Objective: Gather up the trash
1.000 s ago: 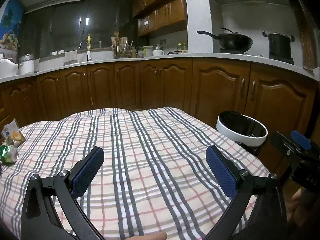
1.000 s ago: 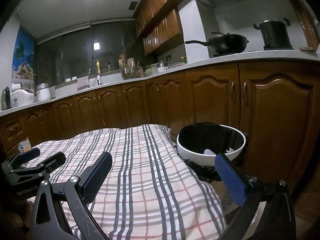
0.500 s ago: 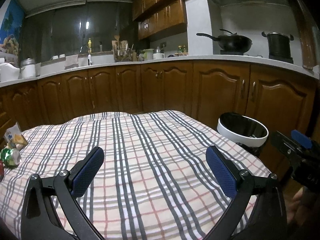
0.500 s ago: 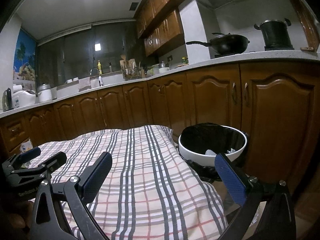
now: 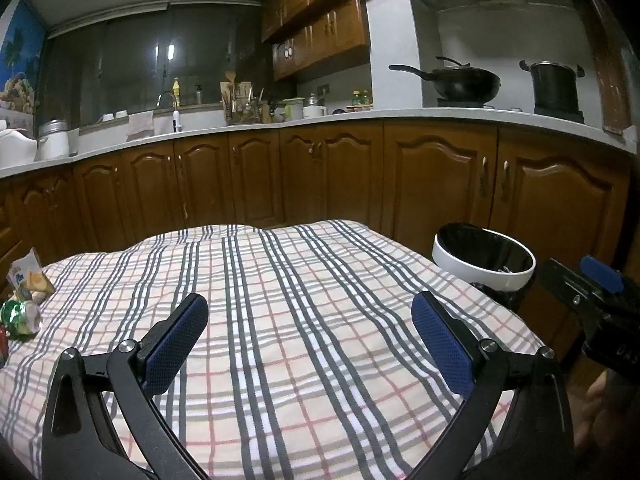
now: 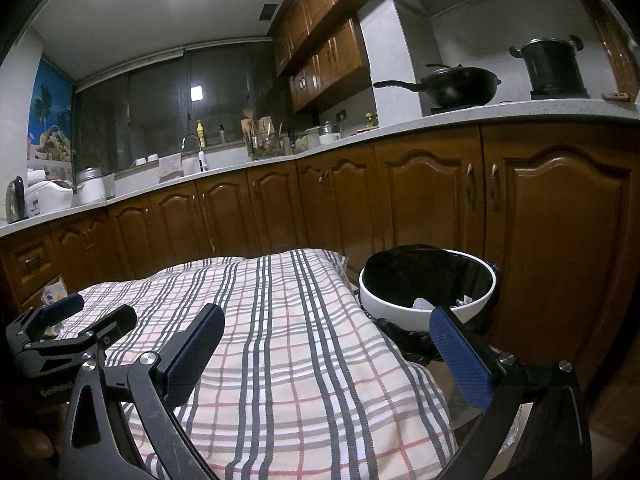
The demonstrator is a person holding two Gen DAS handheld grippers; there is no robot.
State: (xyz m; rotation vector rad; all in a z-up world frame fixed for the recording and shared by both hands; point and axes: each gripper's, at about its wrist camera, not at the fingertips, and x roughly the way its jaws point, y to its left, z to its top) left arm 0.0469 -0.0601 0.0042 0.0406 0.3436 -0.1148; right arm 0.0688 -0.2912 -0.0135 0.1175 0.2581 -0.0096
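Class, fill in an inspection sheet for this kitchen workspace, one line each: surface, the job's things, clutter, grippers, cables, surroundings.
Surface: table under a plaid tablecloth, its middle bare.
Job's things: crushed green can and snack carton at the cloth's left edge; white trash bin with a black liner beside the table's right end, some scraps already inside.
Clutter: nothing seen on the cloth besides that trash.
Grippers: left gripper open and empty above the cloth; right gripper open and empty, near the bin.
Cables: nothing seen.
Surroundings: brown cabinets, wok and pot on the counter, sink tap by the window.
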